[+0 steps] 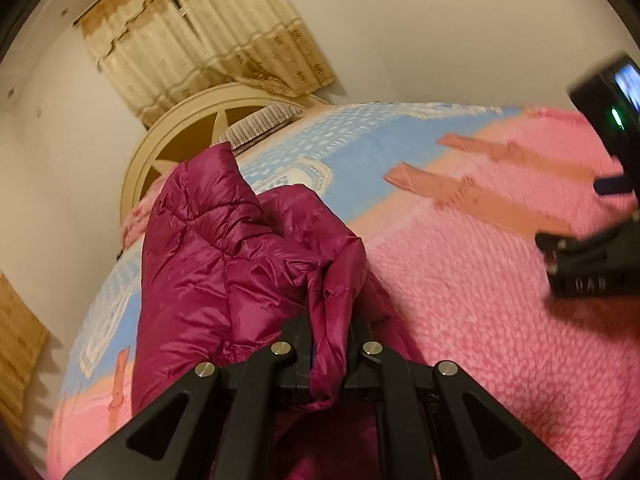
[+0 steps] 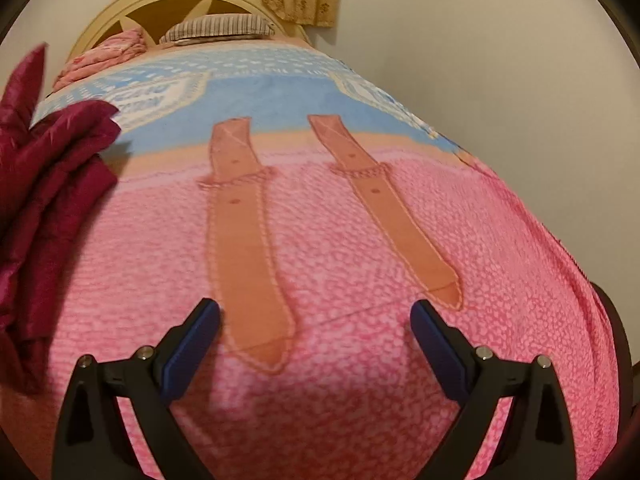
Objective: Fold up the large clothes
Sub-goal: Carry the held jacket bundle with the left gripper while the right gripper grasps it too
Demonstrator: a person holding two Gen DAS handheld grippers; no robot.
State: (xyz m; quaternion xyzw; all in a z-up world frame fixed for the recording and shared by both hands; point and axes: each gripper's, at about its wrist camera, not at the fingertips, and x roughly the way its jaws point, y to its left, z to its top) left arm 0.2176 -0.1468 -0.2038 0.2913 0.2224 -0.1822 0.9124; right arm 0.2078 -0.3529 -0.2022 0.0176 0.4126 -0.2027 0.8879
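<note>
Bed (image 2: 360,380) fills both views, covered by pink fleece blanket (image 2: 340,240) with a blue band toward the head and two printed tan straps (image 2: 244,240). Round cream headboard (image 2: 132,4) at the far end, striped pillow (image 2: 220,28) against it, folded pink cloth (image 2: 104,56) beside the pillow. Beige patterned curtain (image 1: 200,40) above the headboard, plain pale walls. Wooden panel (image 1: 16,344) at the left edge of the left wrist view, cut off.

Left hand-held gripper (image 1: 328,332): jaws pressed together, pinching a fold of the magenta puffer jacket (image 1: 224,272). Jacket is bunched and lifted over the bed's left side; in the right wrist view it sits at the left edge (image 2: 48,184), partly out of frame.

Right hand-held gripper (image 2: 316,332): jaws spread wide over bare blanket, nothing between the blue pads (image 2: 192,352). It also shows at the right edge of the left wrist view (image 1: 592,248), blurred and cropped.

Jacket's lower part is hidden behind the left gripper's body. Printed text on the blue band is too blurred to read. Dark object past the bed's right edge can't be identified.
</note>
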